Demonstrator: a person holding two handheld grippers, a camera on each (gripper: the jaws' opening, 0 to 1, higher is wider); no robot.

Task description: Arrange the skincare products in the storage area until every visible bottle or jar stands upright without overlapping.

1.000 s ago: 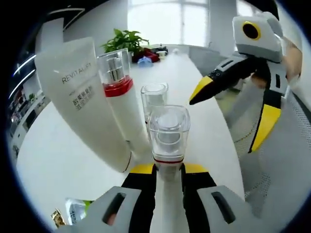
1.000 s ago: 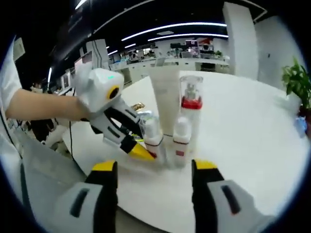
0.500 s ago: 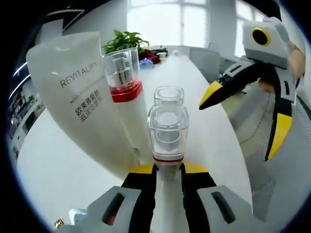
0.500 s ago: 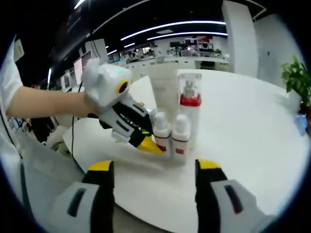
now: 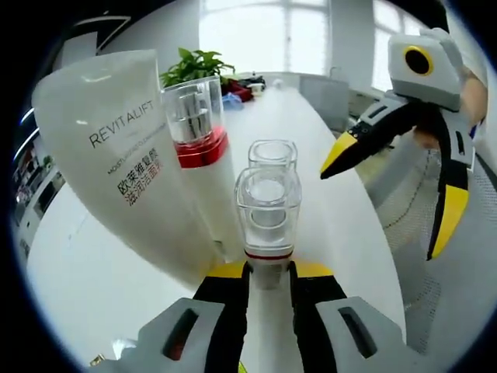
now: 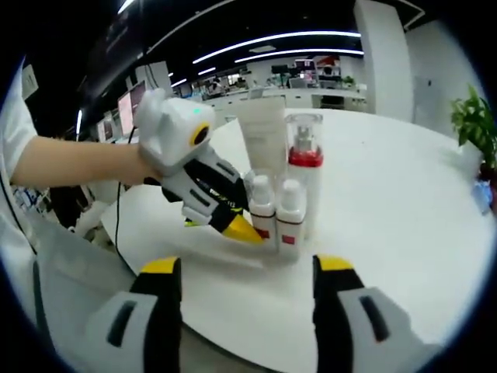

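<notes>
A small white bottle [image 5: 268, 221] with a clear cap and a red band stands between my left gripper's [image 5: 268, 270] yellow-tipped jaws, which are shut on its body. Right behind it stands a second small bottle [image 5: 272, 158]. To their left stand a tall pump bottle [image 5: 198, 155] with a red collar and a white REVITALIFT tube [image 5: 116, 171]. My right gripper [image 5: 383, 210] hovers open at the right. In the right gripper view the left gripper [image 6: 245, 229] holds the small bottle [image 6: 262, 206] beside its twin [image 6: 290, 221], in front of the pump bottle [image 6: 304, 167] and the tube [image 6: 264, 132]. My right gripper [image 6: 248, 264] stands open.
The products stand near the front edge of a long white table [image 6: 404, 217]. A potted plant [image 5: 198, 66] and small items sit at its far end. A person's arm [image 6: 70, 167] holds the left gripper. Office desks fill the background.
The left gripper has carried the small bottle in toward the group, and it now stands close beside the second small bottle. The right gripper has stayed open, hardly moving.
</notes>
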